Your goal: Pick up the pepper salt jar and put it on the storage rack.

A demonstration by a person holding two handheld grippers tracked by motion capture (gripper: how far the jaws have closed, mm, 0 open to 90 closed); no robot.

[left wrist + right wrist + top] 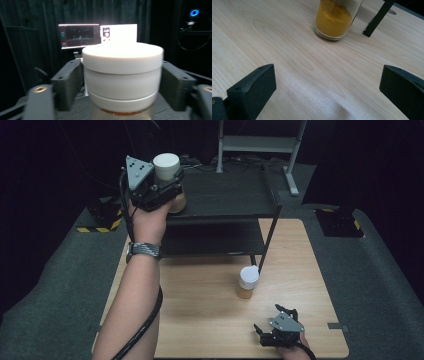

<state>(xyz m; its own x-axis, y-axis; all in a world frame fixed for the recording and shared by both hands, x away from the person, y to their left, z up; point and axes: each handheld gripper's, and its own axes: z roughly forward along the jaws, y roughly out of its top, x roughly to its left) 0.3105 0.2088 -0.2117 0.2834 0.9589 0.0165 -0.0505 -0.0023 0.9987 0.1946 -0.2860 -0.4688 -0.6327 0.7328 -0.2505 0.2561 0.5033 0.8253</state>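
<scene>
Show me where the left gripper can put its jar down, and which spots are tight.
Bare room: the rack's top shelf right of the held jar, and the wooden table between the left forearm and the right gripper. Tight: around the standing jar, close beside the rack's leg, and the lower shelf, low under the top.

Dark surroundings, lit wooden table (200,310); glare whitens the blurred jar lid (122,56).

Two white-lidded spice jars (166,180) (248,282), one black shelf rack (225,207), one wooden table (200,320)
</scene>
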